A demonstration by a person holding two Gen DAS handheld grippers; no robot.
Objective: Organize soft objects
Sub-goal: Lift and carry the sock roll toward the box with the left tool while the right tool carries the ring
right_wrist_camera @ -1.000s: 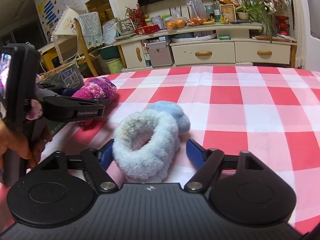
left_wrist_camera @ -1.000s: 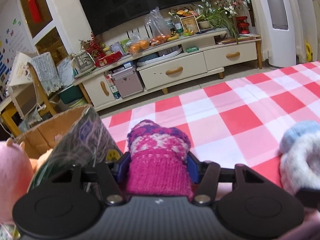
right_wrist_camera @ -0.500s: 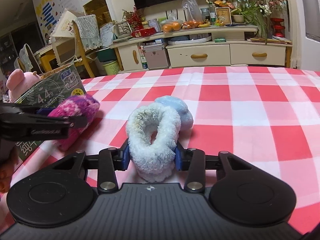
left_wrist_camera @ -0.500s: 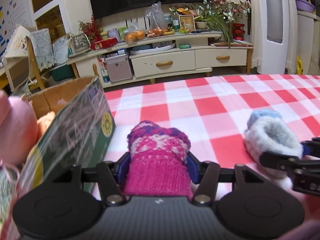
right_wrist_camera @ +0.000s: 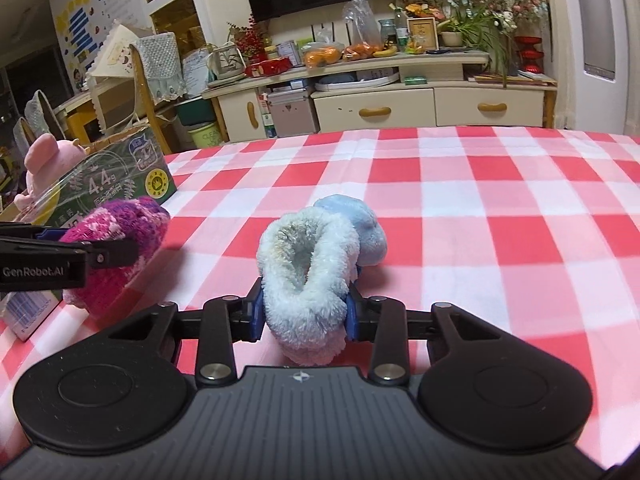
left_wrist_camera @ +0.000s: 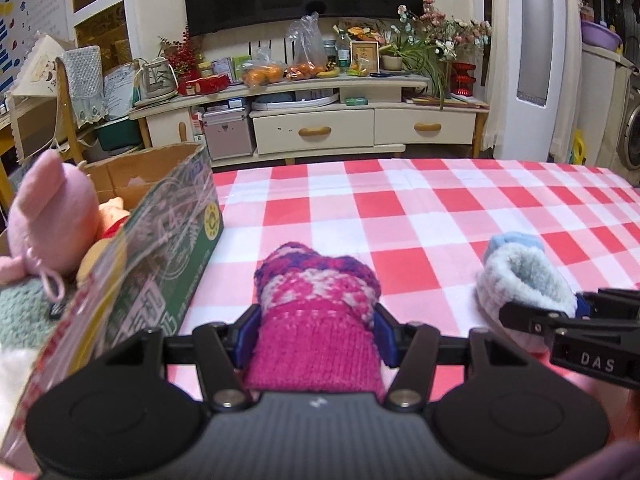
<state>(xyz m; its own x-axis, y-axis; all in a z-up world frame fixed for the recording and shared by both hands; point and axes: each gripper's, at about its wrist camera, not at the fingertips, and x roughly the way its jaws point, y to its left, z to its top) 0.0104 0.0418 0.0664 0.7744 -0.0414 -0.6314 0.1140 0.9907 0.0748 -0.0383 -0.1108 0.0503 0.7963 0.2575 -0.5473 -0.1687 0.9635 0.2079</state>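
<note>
My left gripper (left_wrist_camera: 316, 338) is shut on a pink and purple knitted sock (left_wrist_camera: 316, 300) and holds it just above the checked tablecloth; it also shows in the right wrist view (right_wrist_camera: 116, 248). My right gripper (right_wrist_camera: 306, 314) is shut on a fluffy light blue sock (right_wrist_camera: 312, 264), seen at the right in the left wrist view (left_wrist_camera: 524, 284). An open cardboard box (left_wrist_camera: 168, 240) stands to the left with a pink plush toy (left_wrist_camera: 52, 220) in it; the box also shows in the right wrist view (right_wrist_camera: 116, 176).
The red and white checked tablecloth (right_wrist_camera: 480, 208) stretches ahead and to the right. A cream TV cabinet (left_wrist_camera: 320, 120) with clutter stands beyond the table's far edge. A chair (right_wrist_camera: 148, 80) stands behind the box.
My right gripper closed on the blue sock and lifted it a little. My left gripper swung right and back with the pink sock, so the box now lies further left.
</note>
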